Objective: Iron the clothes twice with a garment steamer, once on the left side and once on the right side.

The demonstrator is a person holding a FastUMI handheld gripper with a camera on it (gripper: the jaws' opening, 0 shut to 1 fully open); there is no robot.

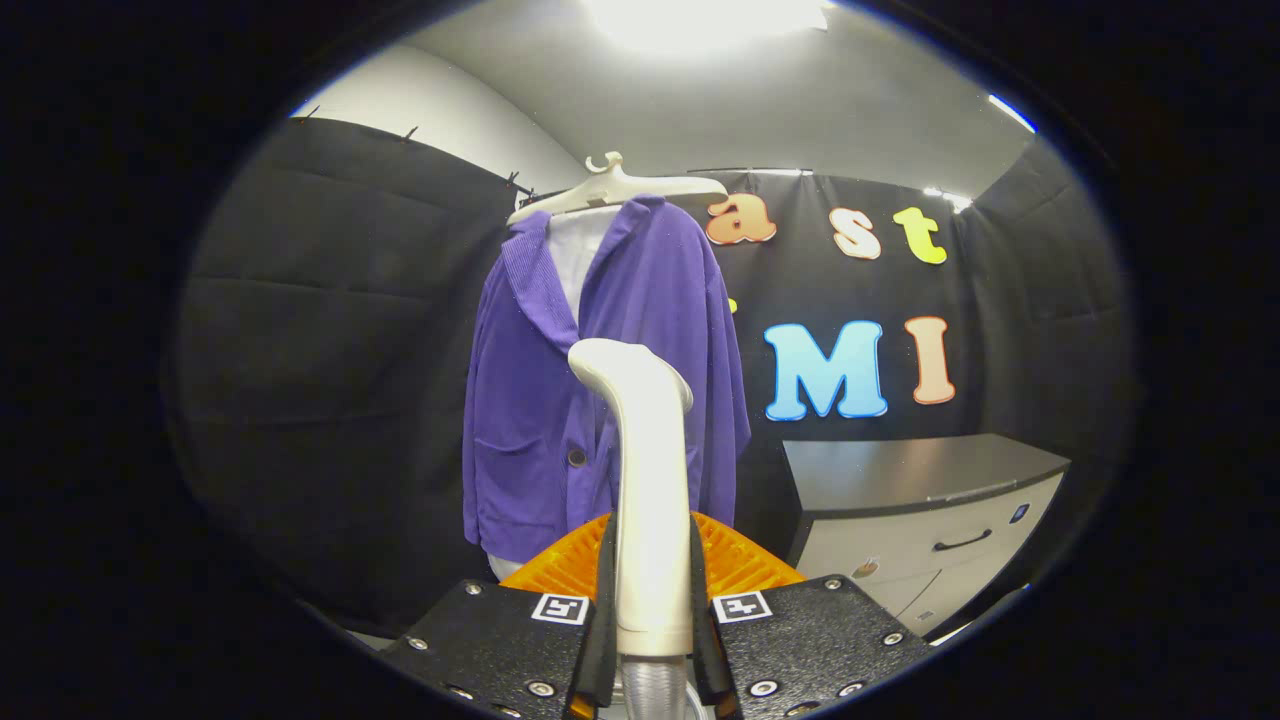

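Gripper fingers were clamped on the handle of the garment steamer, one finger pressing each side, steamer upright with head bent away. Purple jacket hung on a white hanger just beyond the steamer head. Cabinet stood beside the jacket.

gripper | fingers closed on steamer handle | seemingly upright

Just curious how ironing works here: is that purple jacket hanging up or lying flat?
Hanging: the purple jacket hangs from a hanger, beyond the gripper, shut on the steamer.
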